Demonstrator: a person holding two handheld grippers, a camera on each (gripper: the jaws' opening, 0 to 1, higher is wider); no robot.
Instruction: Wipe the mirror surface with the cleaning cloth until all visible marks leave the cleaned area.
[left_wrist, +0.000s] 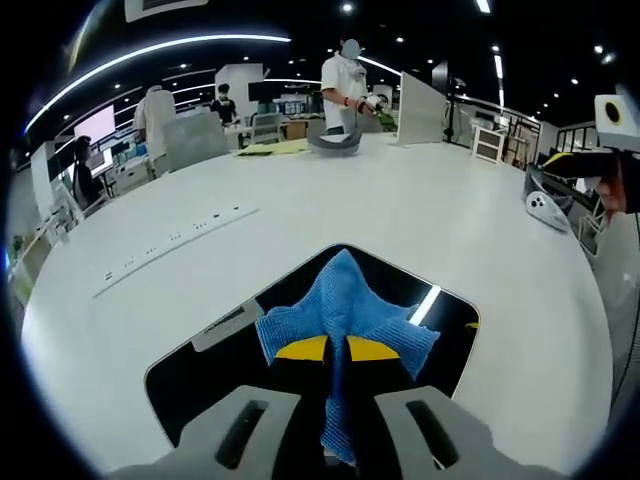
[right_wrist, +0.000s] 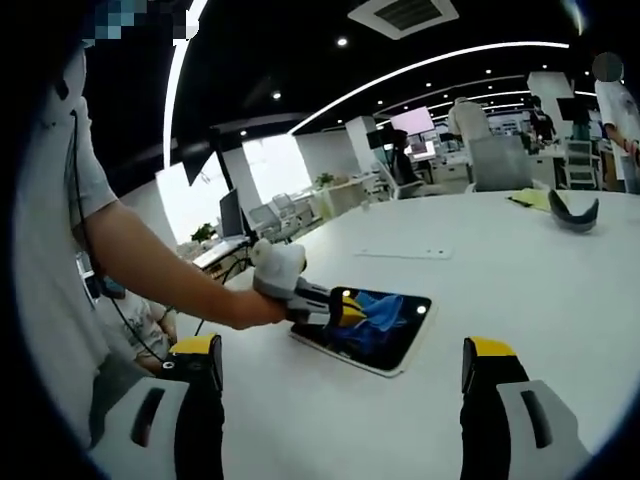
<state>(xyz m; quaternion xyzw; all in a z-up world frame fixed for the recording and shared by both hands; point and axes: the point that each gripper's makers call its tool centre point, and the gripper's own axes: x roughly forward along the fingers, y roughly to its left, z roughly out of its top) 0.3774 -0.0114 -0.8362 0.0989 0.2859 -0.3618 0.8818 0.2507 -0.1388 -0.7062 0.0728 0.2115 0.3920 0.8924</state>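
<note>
Here, blue cloth lengthwise between jaws.

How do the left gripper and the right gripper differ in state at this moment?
The left gripper is shut on the blue cloth and rests over the mirror; the right gripper is open, holds nothing and hangs apart from the mirror, above the white table. Both have yellow tips.

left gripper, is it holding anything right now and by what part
The left gripper is shut on the blue cloth, pinching a bunched fold near its middle, over the mirror. The right gripper is open and holds nothing.
</note>
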